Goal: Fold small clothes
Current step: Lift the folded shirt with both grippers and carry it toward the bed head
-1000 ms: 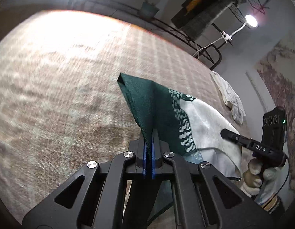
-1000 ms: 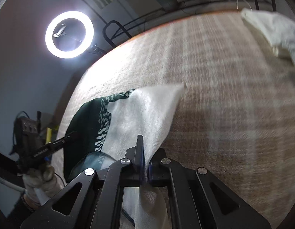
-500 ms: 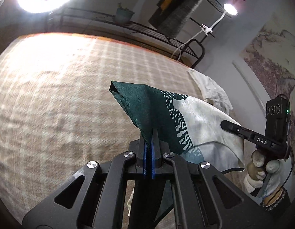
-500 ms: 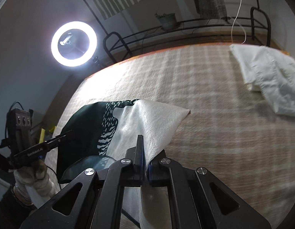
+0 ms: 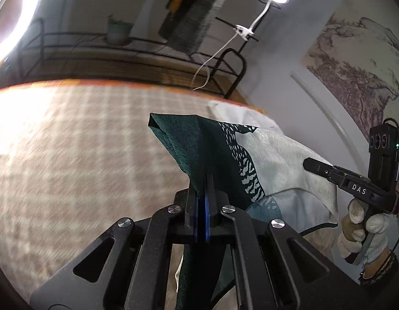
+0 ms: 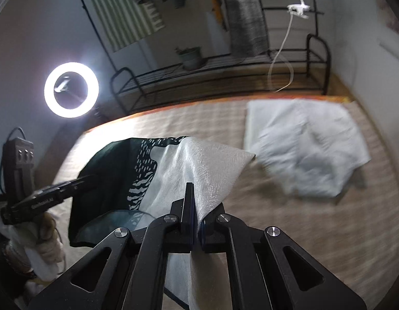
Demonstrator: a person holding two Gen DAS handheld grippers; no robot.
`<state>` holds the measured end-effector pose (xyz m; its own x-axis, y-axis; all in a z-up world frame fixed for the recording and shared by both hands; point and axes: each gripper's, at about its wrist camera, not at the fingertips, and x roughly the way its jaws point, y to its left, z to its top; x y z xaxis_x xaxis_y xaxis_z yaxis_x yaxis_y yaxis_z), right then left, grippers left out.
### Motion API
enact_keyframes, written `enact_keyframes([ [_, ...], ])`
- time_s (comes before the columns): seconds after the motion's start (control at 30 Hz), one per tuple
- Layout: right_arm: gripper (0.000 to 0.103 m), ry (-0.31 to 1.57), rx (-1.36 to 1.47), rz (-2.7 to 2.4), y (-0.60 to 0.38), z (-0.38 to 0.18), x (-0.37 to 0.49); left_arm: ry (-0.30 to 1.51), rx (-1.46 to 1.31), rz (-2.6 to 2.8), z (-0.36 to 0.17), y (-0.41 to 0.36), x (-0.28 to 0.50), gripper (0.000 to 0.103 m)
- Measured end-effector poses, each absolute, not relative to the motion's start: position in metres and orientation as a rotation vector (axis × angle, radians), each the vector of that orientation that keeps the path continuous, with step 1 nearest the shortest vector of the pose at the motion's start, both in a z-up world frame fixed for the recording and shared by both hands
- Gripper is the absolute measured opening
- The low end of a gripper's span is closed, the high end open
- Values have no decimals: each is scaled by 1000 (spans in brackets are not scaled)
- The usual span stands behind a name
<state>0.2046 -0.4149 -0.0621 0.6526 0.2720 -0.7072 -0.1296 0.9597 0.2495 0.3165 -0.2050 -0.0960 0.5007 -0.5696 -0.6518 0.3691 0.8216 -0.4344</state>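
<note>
Cloths number two: my left hand-held gripper (image 5: pixel 202 180) and right hand-held gripper (image 6: pixel 193 193) each clamp the green-and-white cloth (image 5: pixel 225 160), one white cloth (image 6: pixel 302 149) lying apart.

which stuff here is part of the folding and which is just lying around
In use:
- dark green and white patterned cloth, held up by both ends
- left hand-held gripper, shut on its green end
- right hand-held gripper, shut on its white end

Lying about:
- crumpled white garment on the checked beige mat
- potted plant on the black metal rack
- ring light
</note>
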Motion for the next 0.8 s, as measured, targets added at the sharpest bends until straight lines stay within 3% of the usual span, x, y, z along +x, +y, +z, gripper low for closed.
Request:
enact_keyframes([
  [0.43, 2, 718, 46, 37, -524, -31, 273, 796, -270, -635, -93, -357, 418, 1],
  [0.8, 2, 698, 95, -62, -591, -65, 322, 824, -253, -625, -137, -425, 464, 1],
])
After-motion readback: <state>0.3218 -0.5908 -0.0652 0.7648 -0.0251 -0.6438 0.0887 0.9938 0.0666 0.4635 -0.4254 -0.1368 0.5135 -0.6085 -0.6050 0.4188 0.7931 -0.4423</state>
